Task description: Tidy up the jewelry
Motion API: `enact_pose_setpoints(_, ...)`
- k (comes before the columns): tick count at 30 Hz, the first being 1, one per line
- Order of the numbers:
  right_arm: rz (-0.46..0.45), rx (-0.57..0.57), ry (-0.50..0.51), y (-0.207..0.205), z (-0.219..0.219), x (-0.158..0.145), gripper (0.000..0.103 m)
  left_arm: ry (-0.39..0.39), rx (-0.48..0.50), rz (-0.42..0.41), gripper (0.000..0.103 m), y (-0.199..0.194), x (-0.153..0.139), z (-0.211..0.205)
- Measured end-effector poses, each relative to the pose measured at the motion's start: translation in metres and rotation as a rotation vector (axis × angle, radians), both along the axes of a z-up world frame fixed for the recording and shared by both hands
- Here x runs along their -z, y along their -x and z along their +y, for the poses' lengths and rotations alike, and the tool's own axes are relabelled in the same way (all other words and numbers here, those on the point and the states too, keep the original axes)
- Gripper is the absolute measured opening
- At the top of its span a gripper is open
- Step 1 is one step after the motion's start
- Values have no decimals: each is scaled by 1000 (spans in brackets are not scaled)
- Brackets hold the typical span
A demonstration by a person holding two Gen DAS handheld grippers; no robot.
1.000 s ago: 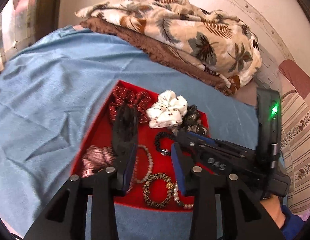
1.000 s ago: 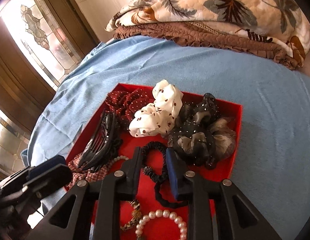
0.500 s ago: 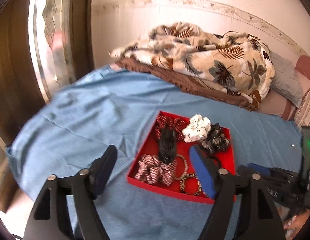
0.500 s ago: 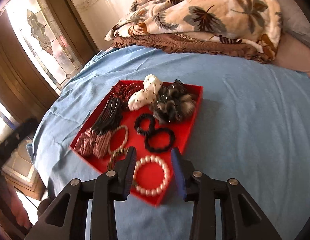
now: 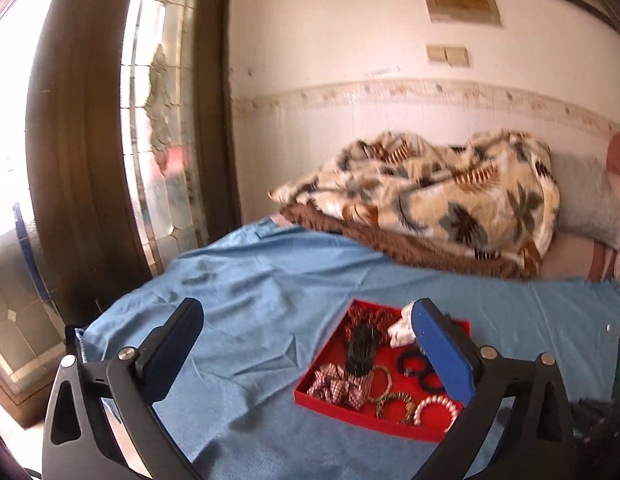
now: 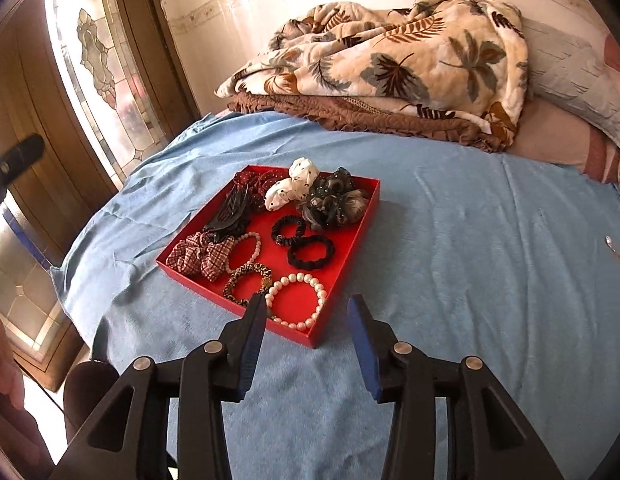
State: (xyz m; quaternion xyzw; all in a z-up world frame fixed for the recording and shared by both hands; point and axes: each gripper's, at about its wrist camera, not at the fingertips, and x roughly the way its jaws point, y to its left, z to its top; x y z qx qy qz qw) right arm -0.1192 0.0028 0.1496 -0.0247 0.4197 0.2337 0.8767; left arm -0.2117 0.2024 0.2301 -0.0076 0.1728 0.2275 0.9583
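Ahead of the right gripper (image 6: 306, 312), just beyond its spread and empty jaws, sat the red tray (image 6: 342, 240) on the blue bedsheet (image 6: 470, 280). The tray's near corner lay between the two jaw tips in the right wrist view, not touched by either. Nearest the jaws lay a pearl bracelet (image 6: 297, 300), with a leopard-print bracelet (image 6: 246, 283) just left of it. Farther from the jaws were two black hair ties (image 6: 302, 242), touching each other, a smaller bead bracelet (image 6: 246, 250), and a checked scrunchie (image 6: 200, 256) at the tray's left edge. A black claw clip (image 6: 230, 216) lay beyond the scrunchie. Along the far wall sat a red dotted scrunchie (image 6: 252, 182), a white dotted scrunchie (image 6: 292, 186) and a dark sheer scrunchie (image 6: 332, 202).

The left gripper (image 5: 306, 318) was released too, jaws wide apart and empty, held well back from the tray (image 5: 322, 360). In its view the tray sat toward the right jaw, which covered part of it. A leaf-print blanket (image 6: 390, 52) was heaped far beyond both jaws, at the bed's far end.
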Motion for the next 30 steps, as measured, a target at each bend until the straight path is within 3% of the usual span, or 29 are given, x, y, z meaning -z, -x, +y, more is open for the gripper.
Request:
enact_pose_setpoints(3,-6,17,-13,6,-9,-3,46,-16,-12,-32,103,8,-10,-7)
enact_pose_setpoints(9,-27,52,-40,9,-24,-12,47,-45,-1,-7,103,7,-17,-27)
enact_pose_setpoints(14,-62,67,-32,17,-31,-17,55,-64,7,-10,103,12,-12,-44)
enact_pose_setpoints(18,-103,82,-4,27,-35,-20,60,-13,74,60,103,7,-6,-53)
enact_pose_setpoints(22,-134,111,40,34,-43,-19,65,-7,73,109,103,3,5,-60)
enact_pose_setpoints(30,-109,183,57,29,-56,-13,72,43,99,210,103,-7,33,-60)
